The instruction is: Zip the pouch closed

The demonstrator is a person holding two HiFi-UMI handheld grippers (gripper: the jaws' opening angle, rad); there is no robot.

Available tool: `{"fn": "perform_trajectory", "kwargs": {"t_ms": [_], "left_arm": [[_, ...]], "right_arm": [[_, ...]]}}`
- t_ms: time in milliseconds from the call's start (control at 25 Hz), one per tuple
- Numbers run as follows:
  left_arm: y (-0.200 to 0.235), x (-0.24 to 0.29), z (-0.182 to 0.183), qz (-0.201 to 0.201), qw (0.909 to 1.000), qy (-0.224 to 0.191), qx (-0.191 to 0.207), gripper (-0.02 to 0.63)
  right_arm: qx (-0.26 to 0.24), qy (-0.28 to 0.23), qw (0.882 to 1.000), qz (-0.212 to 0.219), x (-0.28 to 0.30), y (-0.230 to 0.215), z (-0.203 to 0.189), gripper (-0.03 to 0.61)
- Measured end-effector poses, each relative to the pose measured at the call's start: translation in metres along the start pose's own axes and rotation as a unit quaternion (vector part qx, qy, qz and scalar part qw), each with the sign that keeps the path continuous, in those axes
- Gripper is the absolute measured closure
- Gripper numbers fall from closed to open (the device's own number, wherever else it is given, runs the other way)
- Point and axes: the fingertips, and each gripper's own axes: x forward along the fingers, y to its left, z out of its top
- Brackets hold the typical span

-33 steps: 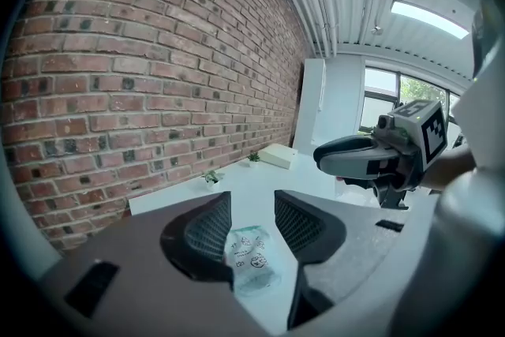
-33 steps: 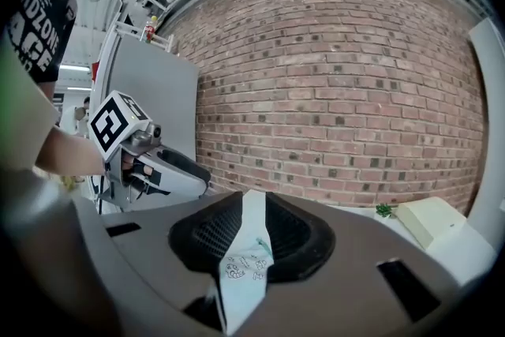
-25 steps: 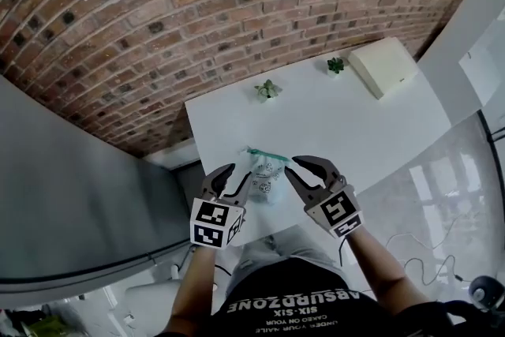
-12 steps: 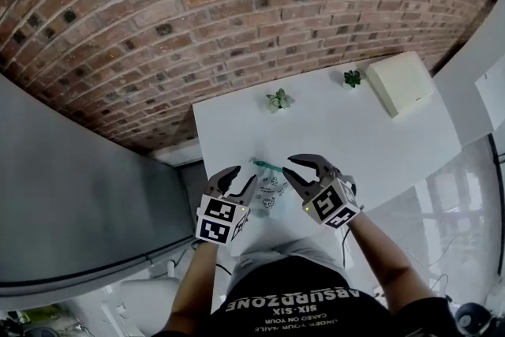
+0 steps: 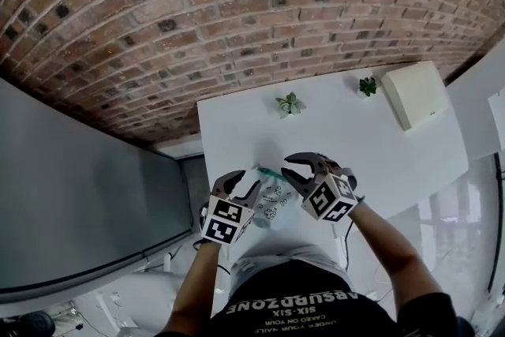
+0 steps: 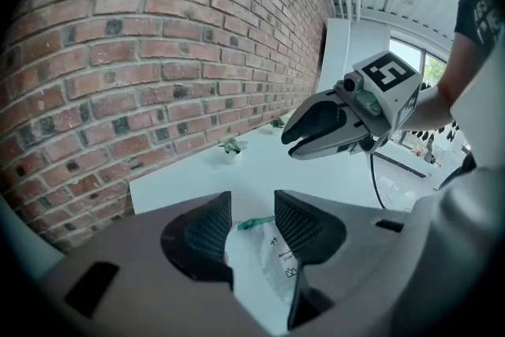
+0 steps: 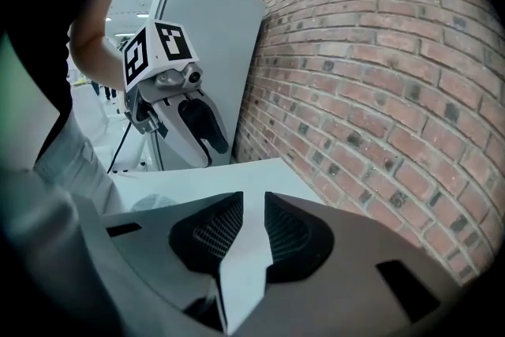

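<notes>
A small white pouch (image 5: 274, 201) with black print and a green zip (image 5: 268, 170) along its far edge lies at the near edge of the white table (image 5: 237, 130). In the left gripper view the pouch (image 6: 268, 268) shows in the gap between the spread jaws of my left gripper (image 6: 252, 205), and the pads do not press on it. From the head view, my left gripper (image 5: 241, 184) sits at the pouch's left side. My right gripper (image 5: 288, 167) hovers over the pouch's right end, open. Only bare table shows between the pads of my right gripper (image 7: 254, 205).
Two small potted plants (image 5: 290, 102) (image 5: 367, 85) and a cream box (image 5: 416, 95) stand at the table's far side by the brick wall (image 5: 237, 4). A grey panel (image 5: 79, 193) lies left of the table.
Both grippers have come down and in toward the pouch. The right gripper has rolled and now sits over the pouch's right end.
</notes>
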Motion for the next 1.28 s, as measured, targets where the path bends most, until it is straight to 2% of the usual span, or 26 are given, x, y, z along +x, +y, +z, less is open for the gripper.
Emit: {"fn": "perform_trajectory", "kwargs": {"t_ms": [400,600,840,1040,1280], "left_arm": [[0.015,0.033,-0.024,0.002,0.9992,0.033,-0.021,0.460],[0.021,0.045,-0.035,0.006,0.9984,0.050,-0.026,0.460],[0.022,0.058,-0.048,-0.002,0.9969,0.075,-0.022,0.460],[0.024,0.077,-0.058,-0.014,0.9963,0.083,-0.016,0.460],[0.030,0.090,-0.071,-0.023,0.9937,0.108,-0.018,0.460]], "right_arm": [[-0.069,0.017,0.996,0.057,0.048,-0.007,-0.024,0.492],[-0.145,0.047,0.985,0.079,0.071,-0.003,-0.044,0.492],[-0.236,0.061,0.961,0.132,0.096,0.013,-0.060,0.482],[-0.319,0.072,0.928,0.179,0.117,0.025,-0.073,0.469],[-0.387,0.082,0.891,0.222,0.137,0.037,-0.086,0.468]]}}
